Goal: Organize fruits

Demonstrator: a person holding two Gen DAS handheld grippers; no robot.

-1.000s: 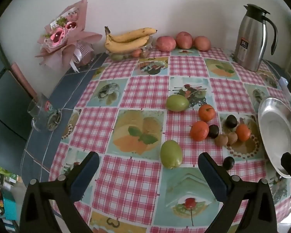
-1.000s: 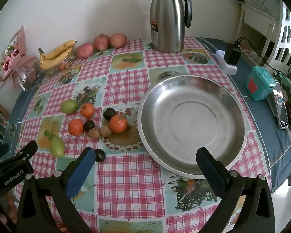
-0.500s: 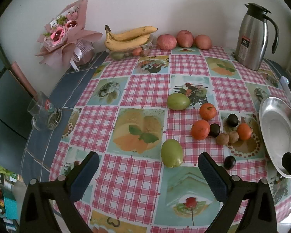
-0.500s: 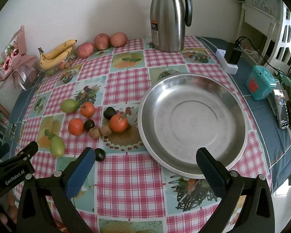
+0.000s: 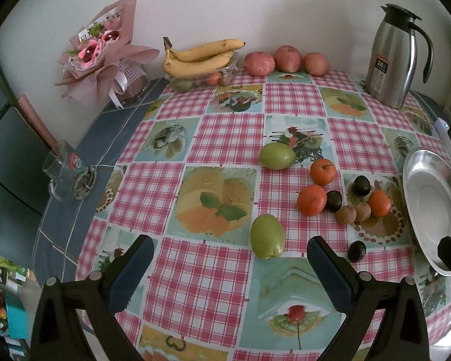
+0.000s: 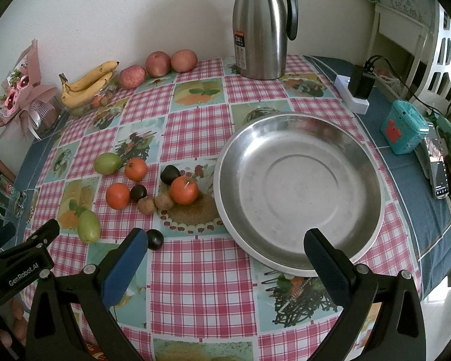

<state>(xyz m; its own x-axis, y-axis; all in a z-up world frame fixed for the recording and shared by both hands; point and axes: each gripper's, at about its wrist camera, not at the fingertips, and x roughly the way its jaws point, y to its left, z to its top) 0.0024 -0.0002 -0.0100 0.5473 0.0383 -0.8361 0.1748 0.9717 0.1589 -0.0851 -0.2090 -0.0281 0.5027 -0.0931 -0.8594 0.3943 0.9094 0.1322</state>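
Steel dish: the big metal plate (image 6: pixel 299 192) is totally bare, so I'd say sorting hasn't really started.
Left claw: left gripper (image 5: pixel 227 266) hangs over the checked tablecloth (image 5: pixel 225 138) with jaws spread wide, nothing in them.
Nearest fruit on the left: a green mango (image 5: pixel 267 236) sits just ahead of that claw; a second green mango (image 5: pixel 277 156) lies further back.
Middle cluster: three oranges (image 6: pixel 184 189), two brown kiwis (image 6: pixel 146 205) and dark round fruits (image 6: pixel 170 174), packed close, some touching, just left of the plate.
Stray one: a dark fruit (image 6: pixel 154 239) right beside the right claw's left finger.
Right claw: right gripper (image 6: pixel 225 267) is also gaping and empty, parked over the plate's near rim.
Next move, my guess: drop onto the closest mango or the stray dark fruit, squeeze, carry to the plate.
Watch out: round stuff rolls, and the cluster is tight enough that fingers could nudge neighbours.
Back row: bananas (image 5: pixel 201 57), three apples (image 5: pixel 287 58), steel thermos jug (image 6: pixel 260 27), all well apart from the action.
Far right: charger block (image 6: pixel 360 85) and teal box (image 6: pixel 403 126), off the path.
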